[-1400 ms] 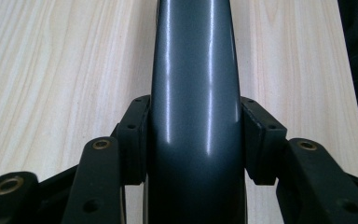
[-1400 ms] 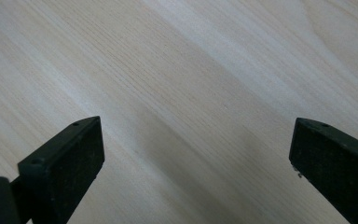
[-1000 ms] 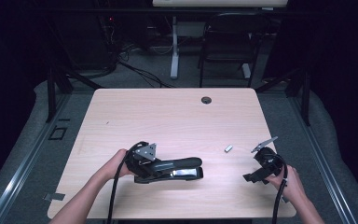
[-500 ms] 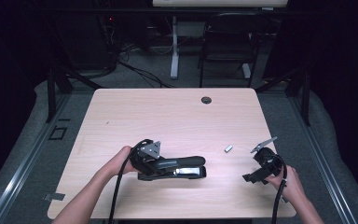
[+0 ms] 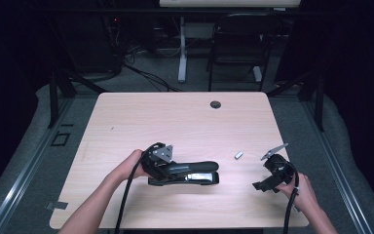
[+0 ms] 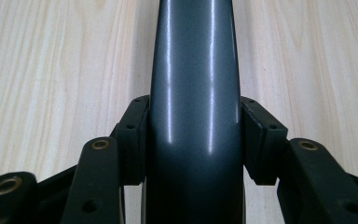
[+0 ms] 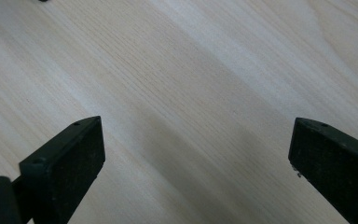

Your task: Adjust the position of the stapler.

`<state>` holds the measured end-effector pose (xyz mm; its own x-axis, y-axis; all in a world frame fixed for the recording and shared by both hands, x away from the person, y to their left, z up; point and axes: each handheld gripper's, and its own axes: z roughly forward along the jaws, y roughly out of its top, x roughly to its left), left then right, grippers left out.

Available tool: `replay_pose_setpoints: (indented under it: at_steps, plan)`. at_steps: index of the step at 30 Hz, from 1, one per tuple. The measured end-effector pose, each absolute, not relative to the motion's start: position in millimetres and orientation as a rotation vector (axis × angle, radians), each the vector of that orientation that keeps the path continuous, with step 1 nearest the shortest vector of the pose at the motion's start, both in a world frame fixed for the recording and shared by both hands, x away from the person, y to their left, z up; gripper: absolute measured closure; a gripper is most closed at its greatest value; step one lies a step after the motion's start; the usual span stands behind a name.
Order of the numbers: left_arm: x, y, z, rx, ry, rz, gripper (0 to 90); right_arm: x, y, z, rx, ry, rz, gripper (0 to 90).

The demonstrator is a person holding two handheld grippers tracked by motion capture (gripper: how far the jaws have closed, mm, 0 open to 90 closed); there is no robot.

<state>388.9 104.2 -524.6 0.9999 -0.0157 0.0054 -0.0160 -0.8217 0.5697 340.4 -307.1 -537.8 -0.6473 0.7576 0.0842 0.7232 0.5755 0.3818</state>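
Here, on a pale wooden table (image 5: 185, 117), a black stapler (image 5: 195, 173) lies near the front edge. The left gripper (image 6: 194, 140) pinches its rear arm between both jaws. The right gripper (image 7: 193, 163) hovers well apart, jaws spread.

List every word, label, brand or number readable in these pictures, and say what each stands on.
None can be read.
The stapler held in the left tongs shows a plain dark top, no marking.
The small metal piece on the table is too small to tell.
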Motion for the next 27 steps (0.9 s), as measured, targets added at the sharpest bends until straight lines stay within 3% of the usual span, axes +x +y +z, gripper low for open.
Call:
replay_pose_setpoints:
  at_steps: [9, 10, 11, 12, 19, 22, 27]
  plan:
    - [386, 101, -525, 2.533, 0.042, 0.038, 48.9, 339, -309, -536, 1.278, 2.68, 0.592, 3.4]
    - [385, 101, -524, 2.515, 0.079, 0.048, 46.1, 339, -309, -536, 1.273, 2.681, 0.59, 3.4]
    - [384, 101, -523, 2.518, 0.096, 0.053, 35.5, 338, -309, -535, 1.268, 2.681, 0.598, 3.4]
    - [383, 102, -523, 2.498, 0.116, 0.076, 30.4, 338, -309, -535, 1.264, 2.672, 0.602, 3.5]
    - [380, 116, -513, 2.387, 0.267, 0.111, 12.6, 336, -311, -532, 1.249, 2.642, 0.619, 4.1]
    - [378, 119, -512, 2.389, 0.309, 0.136, 0.4, 336, -311, -531, 1.245, 2.643, 0.617, 4.2]
    - [373, 121, -509, 2.376, 0.343, 0.15, 0.0, 336, -311, -532, 1.245, 2.646, 0.618, 4.1]
